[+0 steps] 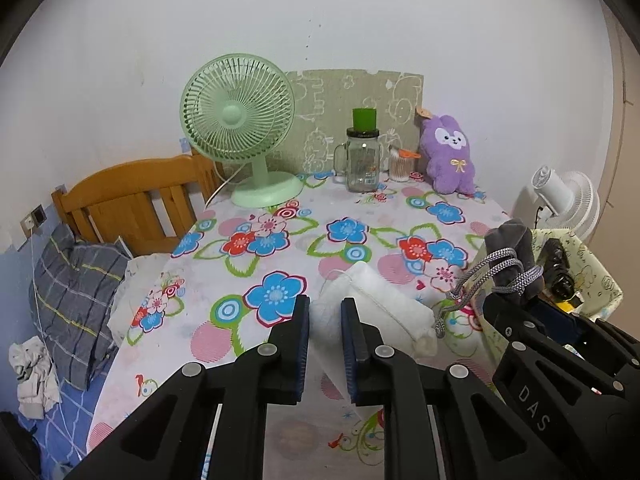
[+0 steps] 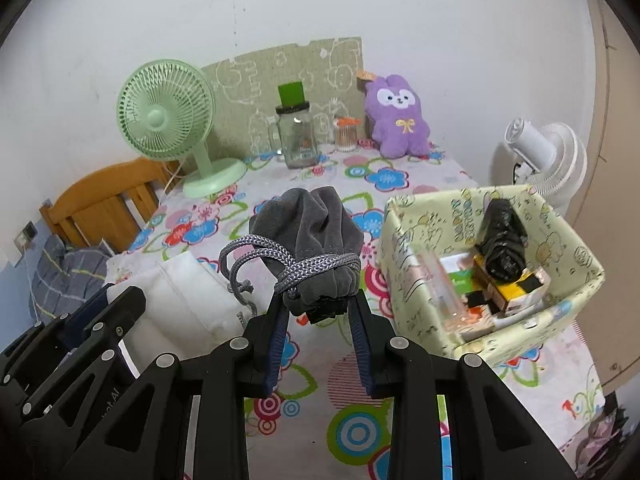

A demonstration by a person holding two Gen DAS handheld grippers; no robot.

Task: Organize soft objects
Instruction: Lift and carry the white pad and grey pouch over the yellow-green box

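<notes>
Our right gripper was clamped on the base of a grey drawstring pouch, jaws pinched on the bunched fabric below the wrapped cord, pouch held upright and, by our read, lifted off the table. Our left gripper had its two pads on either side of one end of a white padded bundle, fabric filling the gap between them; it looked gripped, though whether the bundle was raised or resting on the cloth we could not tell. Both soft items sat near the front edge of the flowered tablecloth, bundle to the left, pouch beside it. Just right of the pouch, at the right edge of the table, stood a yellow fabric storage box, open-topped, already holding a black rolled item and some small packets. Along the back edge: green fan, glass jar, purple plush. We judged the step as mid-transfer, each tool loaded and nothing dropped in yet. Next move called for swinging the pouch right, over the box's near wall, lowering into the free space on the left side and only then releasing; the loose cord could snag on the rim.
</notes>
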